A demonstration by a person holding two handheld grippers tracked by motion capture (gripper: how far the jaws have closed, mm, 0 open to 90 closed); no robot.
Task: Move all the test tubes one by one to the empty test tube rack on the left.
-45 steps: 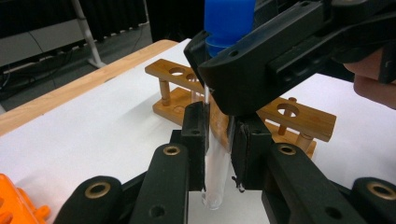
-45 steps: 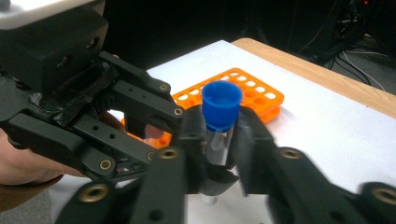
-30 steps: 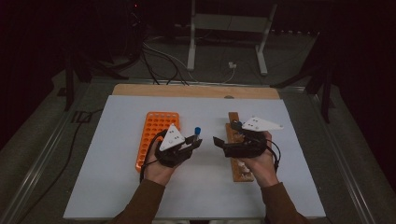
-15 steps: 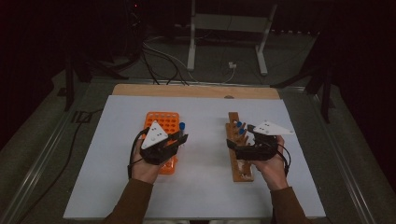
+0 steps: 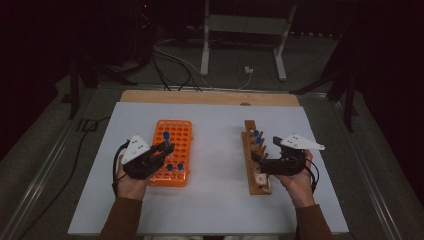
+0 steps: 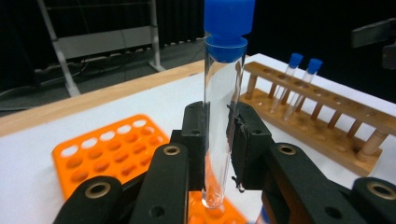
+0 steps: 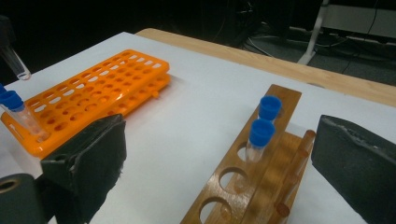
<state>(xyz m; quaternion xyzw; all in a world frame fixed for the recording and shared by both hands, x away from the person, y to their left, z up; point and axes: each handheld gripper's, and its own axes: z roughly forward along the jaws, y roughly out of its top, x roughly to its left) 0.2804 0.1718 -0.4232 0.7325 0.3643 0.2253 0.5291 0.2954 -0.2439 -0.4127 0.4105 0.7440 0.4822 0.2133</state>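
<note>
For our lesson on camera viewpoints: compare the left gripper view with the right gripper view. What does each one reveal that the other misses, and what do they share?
Left gripper view alone: the left gripper shut on a clear blue-capped test tube, held upright over the orange tube rack.

Right gripper view alone: the right gripper with its jaws wide apart and nothing between them, and two capped tubes standing in the orange rack's near corner.

Both: the orange rack, the white tabletop, and the wooden rack holding two blue-capped tubes.

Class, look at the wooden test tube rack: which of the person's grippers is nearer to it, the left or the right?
Right. The right gripper hovers open over the wooden rack, above its near half. The left gripper is across the table over the orange rack, gripping a blue-capped tube.
</note>
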